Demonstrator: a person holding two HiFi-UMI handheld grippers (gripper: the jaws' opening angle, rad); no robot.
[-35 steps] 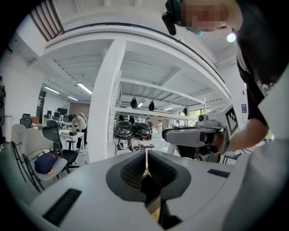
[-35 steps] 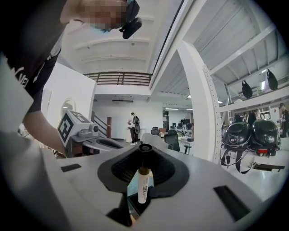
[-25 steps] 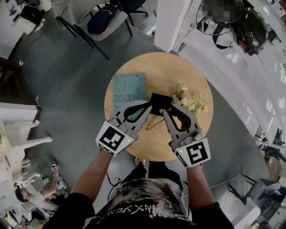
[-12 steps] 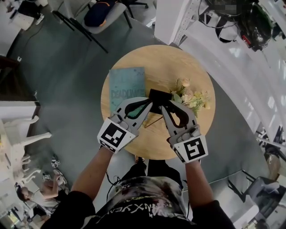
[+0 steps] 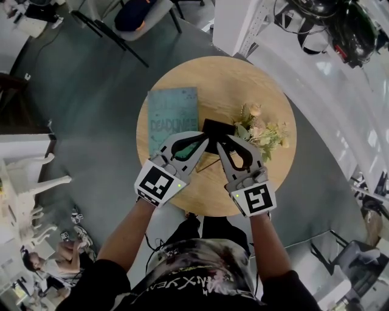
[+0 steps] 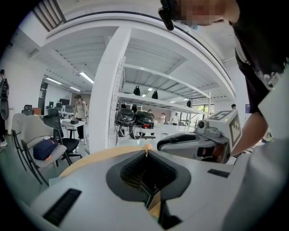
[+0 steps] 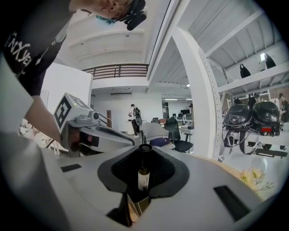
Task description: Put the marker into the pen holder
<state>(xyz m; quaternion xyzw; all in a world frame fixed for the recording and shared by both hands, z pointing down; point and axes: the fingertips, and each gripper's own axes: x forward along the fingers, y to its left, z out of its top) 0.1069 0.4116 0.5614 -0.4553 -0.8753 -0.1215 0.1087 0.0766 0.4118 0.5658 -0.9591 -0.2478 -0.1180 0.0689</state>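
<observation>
On the round wooden table (image 5: 182, 79) stands the black pen holder (image 5: 214, 129). My right gripper (image 5: 220, 144) (image 7: 144, 149) is shut on the marker (image 7: 143, 173), a dark barrel with a black cap and a white label, held upright between the jaws. Its tips hang just at the holder's near edge. My left gripper (image 5: 203, 143) (image 6: 145, 152) has its tips together against the holder's left side. I cannot tell whether it pinches the wall. In the head view the grippers hide the marker.
A teal book (image 5: 173, 115) lies left of the holder, partly under my left gripper. A bunch of pale flowers (image 5: 261, 130) lies to its right. Around the table are a chair (image 5: 137, 15), white shelving (image 5: 316, 79) with helmets, and grey floor.
Both grippers keep their place at the pen holder, and the marker stays gripped. The right gripper has drawn slightly left, and the head view has shifted a little.
</observation>
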